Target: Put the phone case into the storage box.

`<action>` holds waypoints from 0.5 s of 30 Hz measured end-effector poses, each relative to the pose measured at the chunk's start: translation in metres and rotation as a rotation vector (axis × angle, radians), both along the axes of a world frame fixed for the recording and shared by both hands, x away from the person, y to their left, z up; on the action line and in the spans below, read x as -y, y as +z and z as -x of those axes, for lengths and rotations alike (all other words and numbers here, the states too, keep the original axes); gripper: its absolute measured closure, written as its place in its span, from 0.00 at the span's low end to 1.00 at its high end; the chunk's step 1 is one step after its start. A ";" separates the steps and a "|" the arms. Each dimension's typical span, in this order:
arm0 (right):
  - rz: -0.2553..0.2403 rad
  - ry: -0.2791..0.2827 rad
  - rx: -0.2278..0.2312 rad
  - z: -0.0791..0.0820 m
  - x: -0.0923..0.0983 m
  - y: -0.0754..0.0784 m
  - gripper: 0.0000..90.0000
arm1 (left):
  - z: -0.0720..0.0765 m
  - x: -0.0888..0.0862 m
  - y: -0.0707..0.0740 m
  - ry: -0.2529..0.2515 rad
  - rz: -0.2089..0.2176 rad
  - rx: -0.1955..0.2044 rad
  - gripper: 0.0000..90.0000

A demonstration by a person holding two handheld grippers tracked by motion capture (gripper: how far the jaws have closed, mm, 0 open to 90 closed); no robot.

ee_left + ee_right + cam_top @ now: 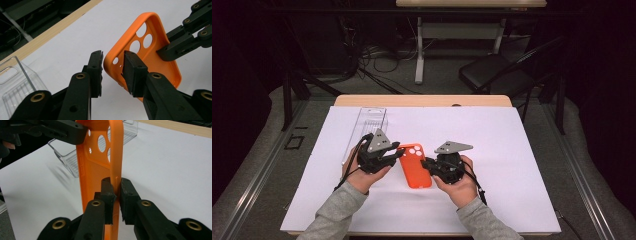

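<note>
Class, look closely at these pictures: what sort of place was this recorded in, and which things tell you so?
Probably a lab or recording workspace: a desk under a white sheet, loose cables on the floor behind, dark curtains around, and hand-held grippers working on an orange phone case.

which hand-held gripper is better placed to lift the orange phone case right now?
Right. The right hand-held gripper already pinches the orange phone case by its side rim. The left hand-held gripper only straddles the camera-end corner, with a gap at one pad, so its hold looks less sure.

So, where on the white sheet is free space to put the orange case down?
The white sheet is bare right of the right gripper, and along its far edge. Crowded: the middle, with the orange case, the left gripper and the clear tray.
</note>
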State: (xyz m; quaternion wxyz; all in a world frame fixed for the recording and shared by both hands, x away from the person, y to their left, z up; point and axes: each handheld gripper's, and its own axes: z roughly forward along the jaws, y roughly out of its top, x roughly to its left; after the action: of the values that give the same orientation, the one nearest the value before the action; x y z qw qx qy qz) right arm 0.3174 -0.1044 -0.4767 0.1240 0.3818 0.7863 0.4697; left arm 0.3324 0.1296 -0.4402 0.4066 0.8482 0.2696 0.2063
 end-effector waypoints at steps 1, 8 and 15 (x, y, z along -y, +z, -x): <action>0.001 0.002 0.001 0.000 0.000 0.000 0.92 | 0.000 0.000 0.000 0.000 -0.005 0.000 0.77; 0.010 0.006 0.002 0.001 -0.002 -0.001 0.92 | 0.000 0.001 -0.001 0.001 -0.017 -0.003 0.80; 0.011 0.006 0.003 0.001 -0.003 -0.001 0.91 | 0.000 0.000 -0.001 0.004 -0.027 0.000 0.84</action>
State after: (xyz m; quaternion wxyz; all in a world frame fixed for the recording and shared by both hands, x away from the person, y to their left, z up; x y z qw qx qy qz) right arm 0.3164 -0.1017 -0.4777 0.1258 0.3778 0.7897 0.4666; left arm 0.3325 0.1292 -0.4411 0.3947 0.8531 0.2685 0.2105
